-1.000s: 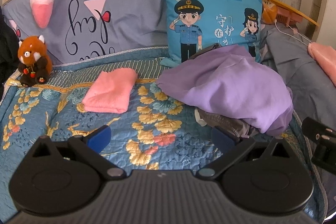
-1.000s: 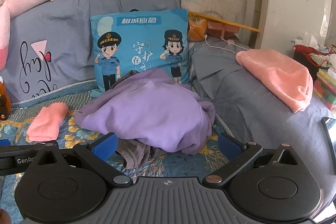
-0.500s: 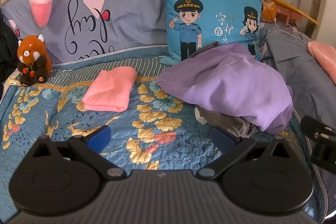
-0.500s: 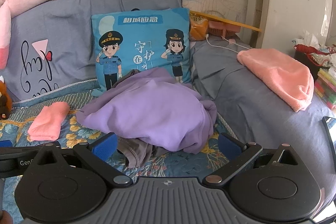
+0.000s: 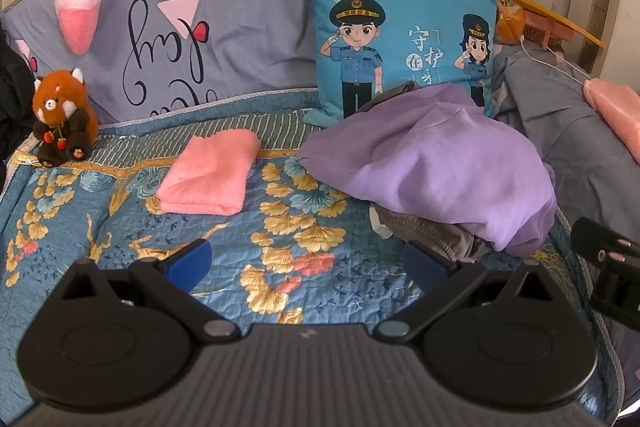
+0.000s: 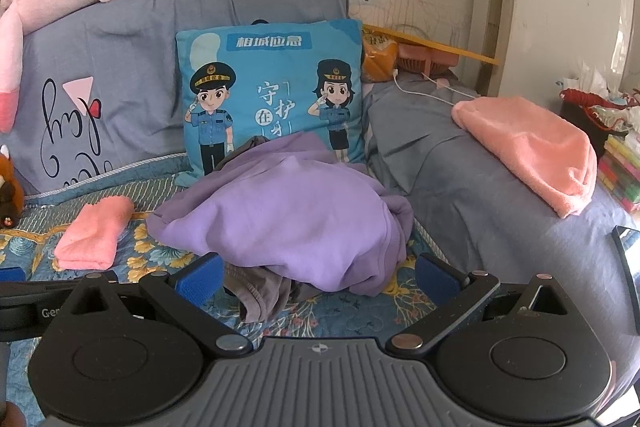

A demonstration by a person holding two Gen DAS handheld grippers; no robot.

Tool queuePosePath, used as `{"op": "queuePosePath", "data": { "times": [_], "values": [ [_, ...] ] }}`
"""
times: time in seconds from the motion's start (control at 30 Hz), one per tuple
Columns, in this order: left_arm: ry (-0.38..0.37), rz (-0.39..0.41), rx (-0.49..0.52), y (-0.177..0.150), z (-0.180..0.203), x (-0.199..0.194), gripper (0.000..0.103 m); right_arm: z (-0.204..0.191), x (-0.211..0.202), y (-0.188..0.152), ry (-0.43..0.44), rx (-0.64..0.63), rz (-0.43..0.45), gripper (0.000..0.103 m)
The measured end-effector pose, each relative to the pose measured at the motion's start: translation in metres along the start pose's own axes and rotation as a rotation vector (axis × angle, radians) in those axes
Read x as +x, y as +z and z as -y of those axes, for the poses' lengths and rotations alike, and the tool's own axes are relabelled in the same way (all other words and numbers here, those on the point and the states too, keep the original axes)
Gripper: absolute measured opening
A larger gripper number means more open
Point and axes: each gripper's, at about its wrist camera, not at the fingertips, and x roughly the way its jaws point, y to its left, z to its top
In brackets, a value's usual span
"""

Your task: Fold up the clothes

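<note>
Both tongs, left [image 5: 306, 261] and right [image 6: 318, 273], spread and empty; purple shirt [image 6: 296, 215] heaped at twelve o'clock, pink towel [image 5: 210, 179] at ten.

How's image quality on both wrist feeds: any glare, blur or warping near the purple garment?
Left wrist: sharp, even daylight, purple garment clear; fisheye bends the edges and darkens the corners. Right wrist: same garment sharp, wall at right washed bright, no glare on cloth.
</note>
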Motion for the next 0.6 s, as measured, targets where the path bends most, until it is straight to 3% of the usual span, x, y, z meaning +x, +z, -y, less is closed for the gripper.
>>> {"op": "queuePosePath", "data": {
  "times": [0.6],
  "values": [
    [0.003, 0.006, -0.001, 0.0008, -0.0020, -0.0046, 0.103, 0.0003, -0.0018, 0.0009, 0.004, 0.001, 0.000, 0.103]
  ]
}}
